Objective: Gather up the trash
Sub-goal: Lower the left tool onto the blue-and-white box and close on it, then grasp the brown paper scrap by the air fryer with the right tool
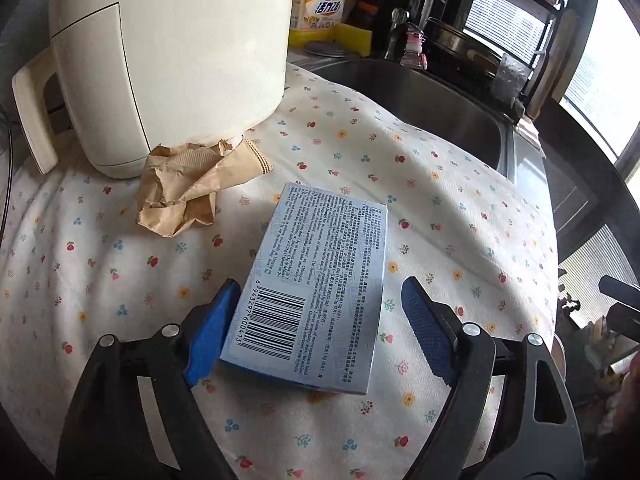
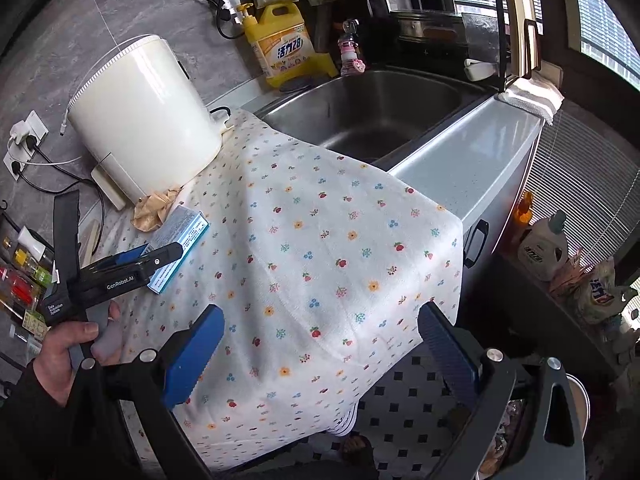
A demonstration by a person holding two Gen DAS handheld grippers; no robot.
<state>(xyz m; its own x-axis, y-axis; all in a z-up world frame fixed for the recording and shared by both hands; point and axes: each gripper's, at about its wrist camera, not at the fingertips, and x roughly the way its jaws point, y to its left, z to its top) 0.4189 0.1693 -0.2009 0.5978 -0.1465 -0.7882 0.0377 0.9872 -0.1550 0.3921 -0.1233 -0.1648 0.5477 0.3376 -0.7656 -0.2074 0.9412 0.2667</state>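
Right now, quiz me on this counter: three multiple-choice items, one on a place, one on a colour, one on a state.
1. Where does the crumpled brown paper lie?
A. In the sink
B. Against the foot of the white appliance
C. On the windowsill

2. What colour is the detergent jug behind the sink?
A. Yellow
B. Green
C. Red

3. How does the left claw stand to the blue printed box?
A. Shut tight on it
B. Far off to one side
C. Open, one finger on each side of the box

Answers:
1 B, the paper touches the base of the white appliance on the floral cloth.
2 A, its body and cap are yellow.
3 C, a gap shows beside one blue finger, and the box lies flat on the cloth.
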